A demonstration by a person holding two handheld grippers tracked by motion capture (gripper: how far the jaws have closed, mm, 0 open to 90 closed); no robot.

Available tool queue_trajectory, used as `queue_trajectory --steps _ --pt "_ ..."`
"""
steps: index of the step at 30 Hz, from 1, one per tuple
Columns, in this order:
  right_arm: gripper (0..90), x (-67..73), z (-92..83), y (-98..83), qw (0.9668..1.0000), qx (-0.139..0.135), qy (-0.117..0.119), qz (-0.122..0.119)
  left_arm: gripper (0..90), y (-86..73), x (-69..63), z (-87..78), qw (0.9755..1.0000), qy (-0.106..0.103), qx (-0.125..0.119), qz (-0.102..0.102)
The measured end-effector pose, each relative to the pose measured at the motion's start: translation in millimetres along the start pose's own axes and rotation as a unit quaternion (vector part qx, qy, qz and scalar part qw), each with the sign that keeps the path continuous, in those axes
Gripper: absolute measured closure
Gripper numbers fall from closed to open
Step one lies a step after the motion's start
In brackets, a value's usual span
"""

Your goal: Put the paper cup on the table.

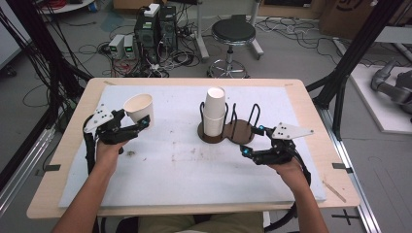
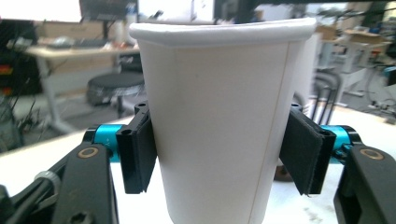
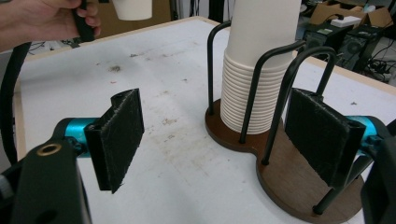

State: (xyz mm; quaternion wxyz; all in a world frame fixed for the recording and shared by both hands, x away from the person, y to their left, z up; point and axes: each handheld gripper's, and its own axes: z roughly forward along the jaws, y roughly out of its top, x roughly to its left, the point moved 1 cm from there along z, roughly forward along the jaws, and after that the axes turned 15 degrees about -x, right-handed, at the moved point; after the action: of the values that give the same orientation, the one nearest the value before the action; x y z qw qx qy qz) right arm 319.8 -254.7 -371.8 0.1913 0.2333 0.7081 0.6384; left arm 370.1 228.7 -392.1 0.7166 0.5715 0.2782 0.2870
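My left gripper (image 1: pixel 138 121) is shut on a white paper cup (image 1: pixel 139 108), held upright above the left part of the table. In the left gripper view the cup (image 2: pixel 219 121) sits between both black pads (image 2: pixel 140 149), which press its sides. A stack of white paper cups (image 1: pixel 214 111) stands in the left ring of a brown two-place wire holder (image 1: pixel 239 133). My right gripper (image 1: pixel 251 141) is open just right of the holder. In the right gripper view the stack (image 3: pixel 254 65) rises ahead, and the holder's wire loops (image 3: pixel 280 88) stand between the pads.
A white mat (image 1: pixel 180 165) covers the wooden table (image 1: pixel 311 107). Beyond the far edge stand a black stool (image 1: pixel 233 34) and computer boxes with cables (image 1: pixel 150 34). Black frame posts (image 1: pixel 354 53) rise at the right.
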Motion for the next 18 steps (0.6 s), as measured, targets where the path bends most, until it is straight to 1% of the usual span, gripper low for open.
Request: queue_trajectory --steps 3,5,6,7,8,9,11,12,13,14,15,16,17,18 --pt "20.4 0.6 2.7 -0.3 1.0 0.004 0.006 0.002 34.7 -9.8 9.0 6.7 0.9997 0.02 0.007 -0.009" --pt "20.4 0.6 4.5 0.4 1.0 0.004 0.007 0.004 34.6 -14.7 14.7 11.5 0.9993 0.028 0.022 -0.011" --pt "20.4 0.8 5.6 0.7 0.9999 0.004 0.01 0.002 34.5 -17.6 17.4 13.4 0.9991 0.033 0.022 -0.011" --pt "20.4 1.0 6.4 1.0 0.9999 0.003 0.011 -0.001 34.5 -20.4 20.5 15.1 0.9988 0.037 0.026 -0.017" --pt "20.4 2.0 7.1 1.1 0.9999 0.005 0.013 0.002 34.5 -22.7 23.4 17.0 0.9985 0.04 0.034 -0.019" --pt "20.4 1.9 7.8 0.9 0.9999 0.006 0.016 -0.001 34.2 -25.2 25.1 18.7 0.9983 0.043 0.036 -0.014" --pt "20.4 1.8 8.4 0.7 0.9998 0.008 0.016 0.001 34.1 -30.4 27.3 21.8 0.9981 0.047 0.036 -0.017" --pt "20.4 1.1 8.8 0.6 0.9998 0.007 0.018 0.0 33.8 -33.1 28.2 23.1 0.9979 0.047 0.04 -0.018" --pt "20.4 1.1 8.8 0.6 0.9998 0.007 0.018 0.0 33.6 -33.1 28.2 23.1 0.9979 0.047 0.04 -0.018" --pt "20.4 0.7 9.0 0.5 0.9998 0.007 0.017 0.003 33.6 -35.7 28.6 24.4 0.9975 0.048 0.047 -0.02" --pt "20.4 0.5 9.0 0.4 0.9998 0.008 0.018 0.003 33.6 -41.0 29.9 26.6 0.9962 0.055 0.064 -0.021" --pt "20.4 0.5 9.0 0.4 0.9998 0.008 0.018 0.003 33.5 -41.0 29.9 26.6 0.9962 0.055 0.064 -0.021" --pt "20.4 0.7 8.9 0.4 0.9998 0.008 0.018 0.003 33.5 -45.8 31.3 27.8 0.9944 0.062 0.08 -0.032" --pt "20.4 0.7 8.9 0.4 0.9998 0.008 0.018 0.003 33.5 -45.8 31.3 27.8 0.9944 0.062 0.08 -0.032"
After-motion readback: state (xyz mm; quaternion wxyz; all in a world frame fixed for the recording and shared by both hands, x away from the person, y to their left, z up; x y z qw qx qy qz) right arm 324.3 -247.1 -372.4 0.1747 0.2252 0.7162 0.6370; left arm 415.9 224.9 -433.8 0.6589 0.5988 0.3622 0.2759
